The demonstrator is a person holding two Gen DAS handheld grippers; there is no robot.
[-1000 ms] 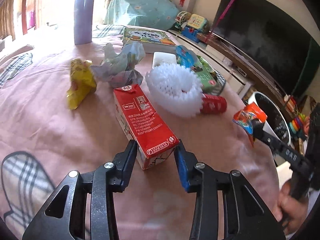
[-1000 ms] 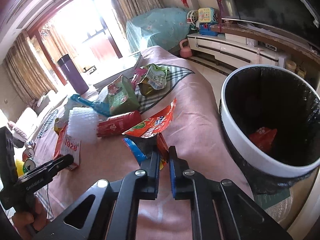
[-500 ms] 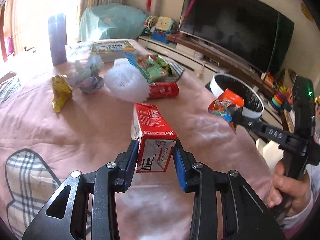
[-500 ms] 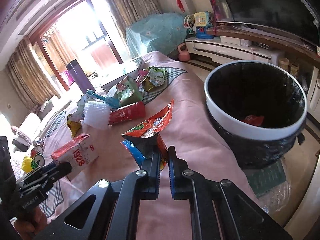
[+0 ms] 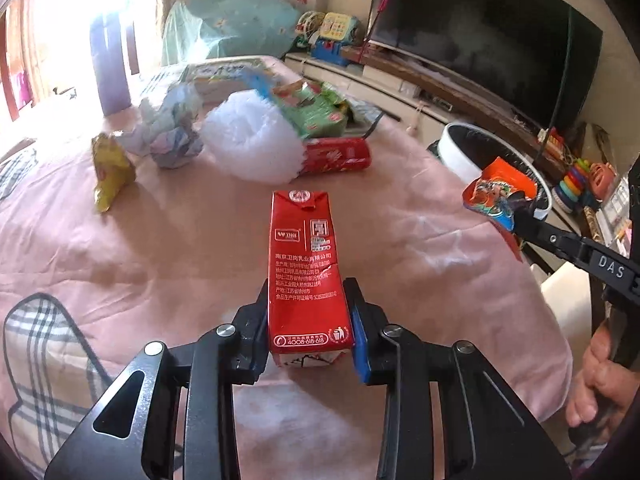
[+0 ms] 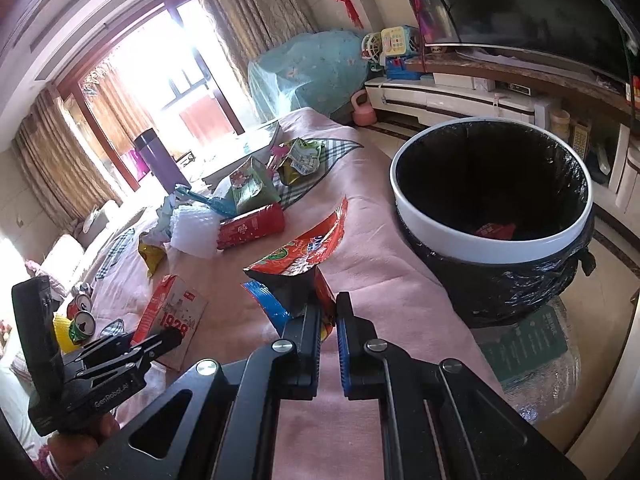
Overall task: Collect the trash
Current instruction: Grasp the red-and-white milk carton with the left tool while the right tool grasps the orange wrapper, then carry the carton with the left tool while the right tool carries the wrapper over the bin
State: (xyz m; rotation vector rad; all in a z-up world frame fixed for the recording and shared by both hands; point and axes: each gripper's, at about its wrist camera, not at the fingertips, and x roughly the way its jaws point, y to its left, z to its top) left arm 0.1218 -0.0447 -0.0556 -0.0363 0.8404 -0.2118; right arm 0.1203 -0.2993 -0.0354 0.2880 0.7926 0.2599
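Note:
My left gripper (image 5: 308,320) is shut on a red milk carton (image 5: 306,272) and holds it above the pink tablecloth; it also shows in the right wrist view (image 6: 172,316). My right gripper (image 6: 328,320) is shut on an orange snack wrapper (image 6: 308,248), held over the table edge left of the black-lined trash bin (image 6: 492,236). In the left wrist view the wrapper (image 5: 500,192) hangs in front of the bin (image 5: 460,152). A red item lies inside the bin.
On the table lie a white foam net (image 5: 252,140), a red can (image 5: 336,156), a yellow wrapper (image 5: 110,168), crumpled tissue (image 5: 168,132), green packets (image 5: 316,108) and a purple bottle (image 5: 110,68). Crushed cans (image 6: 82,320) sit at the left. A TV stands behind.
My left gripper closed on the milk carton, lifted it off the table and turned toward the bin. My right gripper with the wrapper moved closer to the bin.

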